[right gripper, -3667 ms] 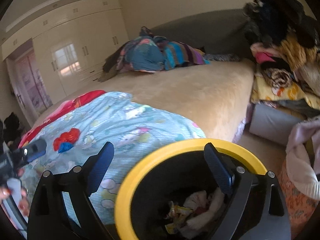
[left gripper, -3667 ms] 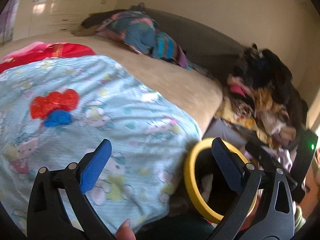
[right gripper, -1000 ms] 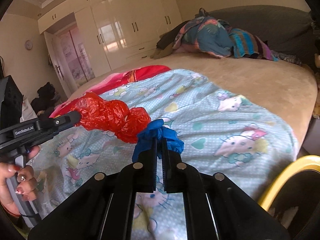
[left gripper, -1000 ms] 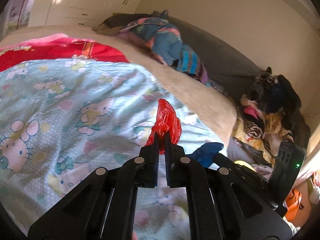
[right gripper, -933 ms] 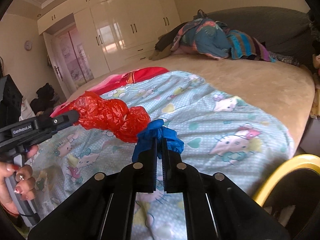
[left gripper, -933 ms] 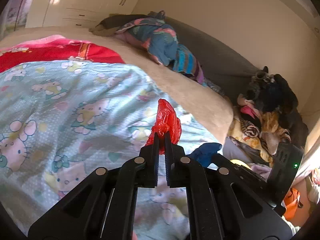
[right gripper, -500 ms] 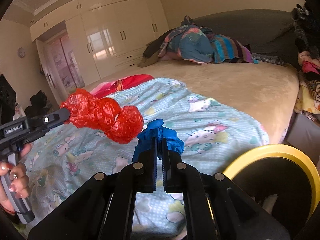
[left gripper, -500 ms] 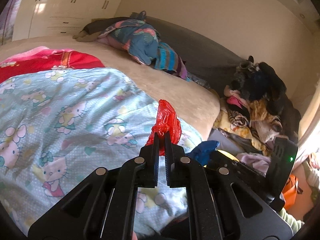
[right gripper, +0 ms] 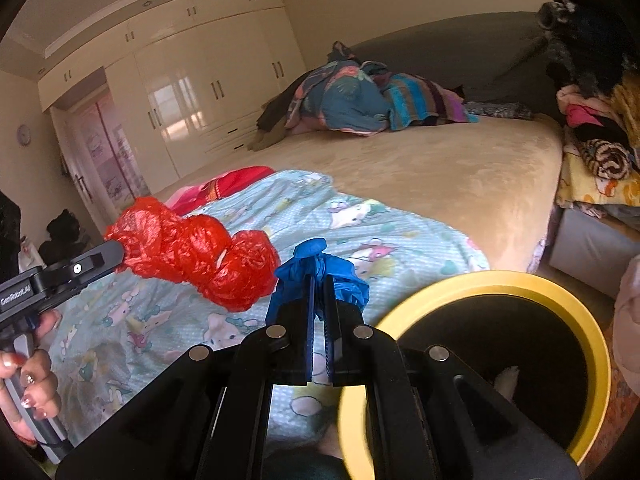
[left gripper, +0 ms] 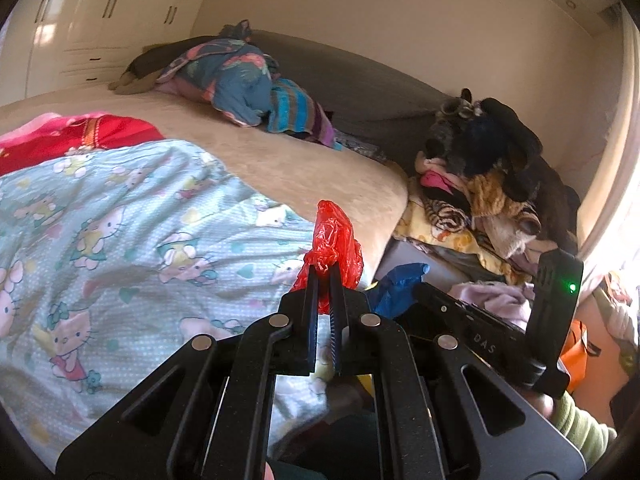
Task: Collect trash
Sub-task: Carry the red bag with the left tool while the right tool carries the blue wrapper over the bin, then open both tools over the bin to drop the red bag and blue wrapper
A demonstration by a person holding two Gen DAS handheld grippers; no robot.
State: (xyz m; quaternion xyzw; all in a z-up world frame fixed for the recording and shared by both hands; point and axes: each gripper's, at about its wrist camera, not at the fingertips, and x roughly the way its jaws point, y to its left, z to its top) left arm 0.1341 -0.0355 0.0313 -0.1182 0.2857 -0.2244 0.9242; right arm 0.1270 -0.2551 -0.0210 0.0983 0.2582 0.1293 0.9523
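My left gripper [left gripper: 324,276] is shut on a crumpled red plastic bag [left gripper: 334,240], held up over the edge of the bed. In the right wrist view the same red bag [right gripper: 200,258] hangs off the left gripper's tip at the left. My right gripper [right gripper: 319,280] is shut on a scrap of blue plastic [right gripper: 316,266]; that blue scrap [left gripper: 396,284] also shows just right of the left gripper. A black bin with a yellow rim [right gripper: 560,292] stands on the floor at the lower right, with some pale trash inside it.
A bed with a light-blue cartoon blanket [left gripper: 120,240] and a tan cover [right gripper: 440,176] fills the middle. Bundled bedding [right gripper: 360,100] lies at its far end. A heap of clothes [left gripper: 480,184] is stacked to the right. White wardrobes [right gripper: 180,92] line the far wall.
Both grippers have swung right from over the blanket toward the bed's edge, still holding the red bag and the blue scrap. The yellow-rimmed bin has come much further into the right wrist view.
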